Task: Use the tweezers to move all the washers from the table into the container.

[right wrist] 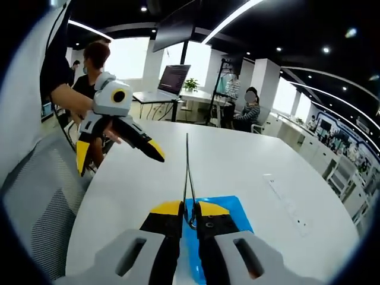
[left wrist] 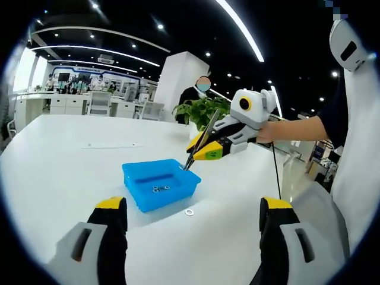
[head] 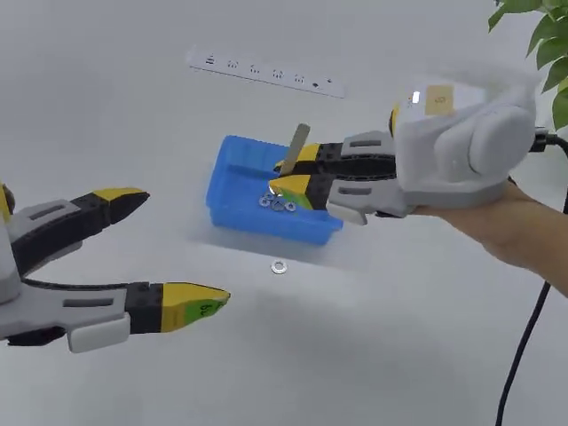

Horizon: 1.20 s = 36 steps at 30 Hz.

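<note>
The blue container (head: 232,191) sits mid-table with a few washers (head: 278,204) inside. One washer (head: 280,266) lies on the white table just in front of it. My right gripper (head: 291,176) is shut on the tweezers (head: 298,142), whose tips hang over the container's right side; I cannot tell if they hold a washer. My left gripper (head: 173,250) stands open and holds nothing at the lower left, apart from the container. In the left gripper view the loose washer (left wrist: 189,212) lies before the container (left wrist: 142,193), between my open jaws. The right gripper view looks along the tweezers (right wrist: 187,169).
A white power strip (head: 266,73) lies at the back of the table. A black cable (head: 528,337) trails down the right side, and plant leaves (head: 541,35) hang at the top right. People sit at desks in the background (right wrist: 252,113).
</note>
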Available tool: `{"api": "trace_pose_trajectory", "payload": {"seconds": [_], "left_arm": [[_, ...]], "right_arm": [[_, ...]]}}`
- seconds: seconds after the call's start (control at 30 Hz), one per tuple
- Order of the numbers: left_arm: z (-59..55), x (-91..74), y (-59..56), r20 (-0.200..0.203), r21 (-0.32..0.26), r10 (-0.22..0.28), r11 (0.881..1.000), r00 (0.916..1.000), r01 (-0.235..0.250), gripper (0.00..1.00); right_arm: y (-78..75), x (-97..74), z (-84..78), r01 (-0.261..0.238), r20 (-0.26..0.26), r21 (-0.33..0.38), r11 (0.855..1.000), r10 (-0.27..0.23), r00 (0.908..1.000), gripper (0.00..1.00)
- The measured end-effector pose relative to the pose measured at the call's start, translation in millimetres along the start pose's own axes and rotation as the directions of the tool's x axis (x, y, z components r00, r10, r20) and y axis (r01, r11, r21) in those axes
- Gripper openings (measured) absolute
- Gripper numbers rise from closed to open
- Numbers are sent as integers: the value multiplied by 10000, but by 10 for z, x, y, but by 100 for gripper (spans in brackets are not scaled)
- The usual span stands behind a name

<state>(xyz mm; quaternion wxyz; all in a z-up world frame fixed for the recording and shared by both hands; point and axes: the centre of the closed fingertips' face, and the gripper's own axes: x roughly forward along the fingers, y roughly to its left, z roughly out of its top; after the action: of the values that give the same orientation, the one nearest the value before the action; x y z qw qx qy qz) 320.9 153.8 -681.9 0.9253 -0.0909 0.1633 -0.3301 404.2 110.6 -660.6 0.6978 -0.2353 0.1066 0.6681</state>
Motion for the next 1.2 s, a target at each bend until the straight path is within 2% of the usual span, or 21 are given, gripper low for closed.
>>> {"api": "trace_pose_trajectory", "payload": {"seconds": [0.13, 0.3, 0.57, 0.7, 0.83, 1.07, 1.2], "left_arm": [[-59, -28, 15, -57, -120, 58, 9999, 10000, -59, 99], [-81, -18, 21, -130, -160, 133, 9998, 9998, -136, 99], [-85, 15, 29, -327, -59, 197, 9998, 9993, -199, 99], [-76, 9, 75, -360, -74, 353, 9993, 9987, -356, 99], [-84, 10, 129, -447, -132, 495, 9987, 9978, -501, 99], [-119, 42, 149, -653, -162, 528, 9984, 9965, -540, 99], [-114, 48, 151, -645, -178, 537, 9983, 9965, -550, 99]], "right_arm": [[-166, 50, -31, 195, 10, 194, 9996, -195, 9998, 9], [-276, 108, -109, 251, -82, 307, 9992, -248, 9997, 9], [-420, 269, -358, 283, -313, 714, 9970, -261, 9992, 9], [-467, 358, -499, 285, -504, 863, 9959, -242, 9984, 9], [-468, 445, -672, 190, -757, 1009, 9947, -114, 9971, 9], [-395, 516, -900, -4, -1155, 1066, 9943, 128, 9932, 9], [-376, 513, -941, 40, -1207, 1081, 9941, 91, 9926, 9]]}}
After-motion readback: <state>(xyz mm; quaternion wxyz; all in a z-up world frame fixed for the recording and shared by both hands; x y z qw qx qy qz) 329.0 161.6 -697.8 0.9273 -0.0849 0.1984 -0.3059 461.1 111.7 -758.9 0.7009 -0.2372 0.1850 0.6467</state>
